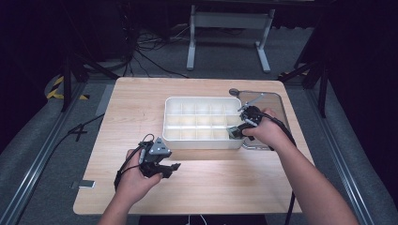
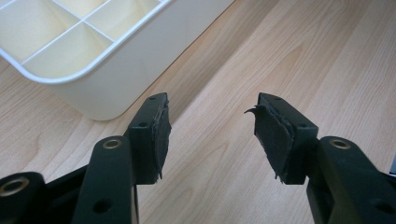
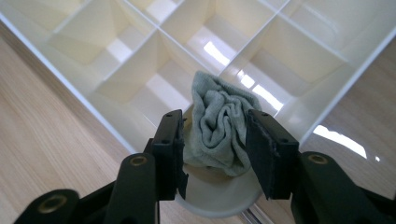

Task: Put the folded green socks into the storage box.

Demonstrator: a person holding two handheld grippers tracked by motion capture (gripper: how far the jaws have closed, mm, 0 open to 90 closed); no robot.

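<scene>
A white box (image 1: pixel 202 140) divided into several compartments stands mid-table. A crumpled grey-green cloth (image 3: pixel 219 126) sits in its front right corner compartment (image 1: pixel 233 132) and sticks up above the rim. My right gripper (image 3: pixel 215 116) straddles the cloth with its jaws apart. The right pad brushes the fabric, and the left pad stands just off it. In the high view my right gripper (image 1: pixel 238 130) hangs over that corner. My left gripper (image 1: pixel 171 168) rests low over bare wood in front of the box. In the left gripper view my left gripper (image 2: pixel 210 100) is open with nothing between its jaws.
A clear lid (image 1: pixel 267 101) lies flat against the box's right side, under my right hand. The box's rounded corner (image 2: pixel 107 88) is close ahead of the left jaws. Bare wood (image 1: pixel 211 187) spreads along the front. A small grey tab (image 1: pixel 82 184) lies at the table's left front edge.
</scene>
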